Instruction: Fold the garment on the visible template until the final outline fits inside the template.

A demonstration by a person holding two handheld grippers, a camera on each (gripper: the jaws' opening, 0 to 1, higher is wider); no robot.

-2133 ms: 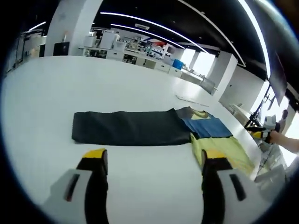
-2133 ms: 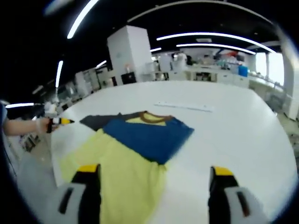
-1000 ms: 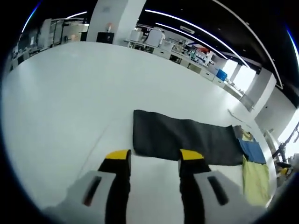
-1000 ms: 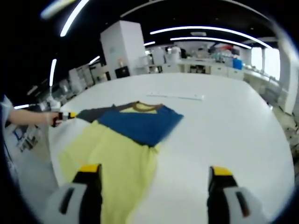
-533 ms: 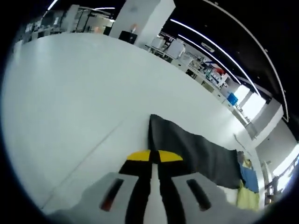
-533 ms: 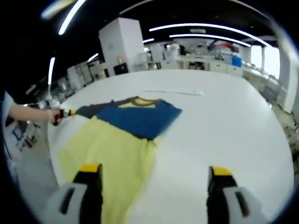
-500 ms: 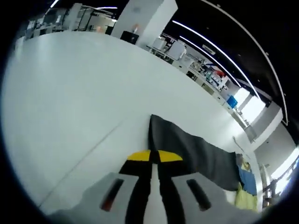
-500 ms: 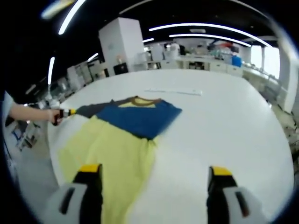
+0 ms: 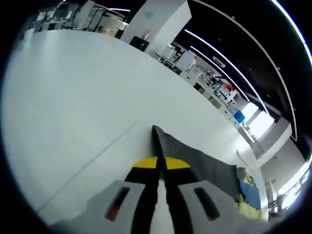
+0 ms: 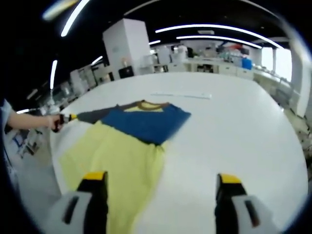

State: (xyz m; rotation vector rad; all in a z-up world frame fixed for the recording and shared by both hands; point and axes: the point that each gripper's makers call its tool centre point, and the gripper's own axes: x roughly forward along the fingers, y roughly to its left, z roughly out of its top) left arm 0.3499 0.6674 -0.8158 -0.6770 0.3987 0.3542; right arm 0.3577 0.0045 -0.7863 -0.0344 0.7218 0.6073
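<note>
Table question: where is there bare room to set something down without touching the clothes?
The white table is bare beyond the blue and yellow shirt, toward the right tongs. It is also bare beside the dark cloth the left tongs pinch. Crowded: the shirt's patch.

Yellow, blue and dark-grey garment (image 10: 127, 141)

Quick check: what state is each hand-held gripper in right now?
Left hand-held gripper: shut on the dark sleeve.
Right hand-held gripper: open, holding nothing.
</note>
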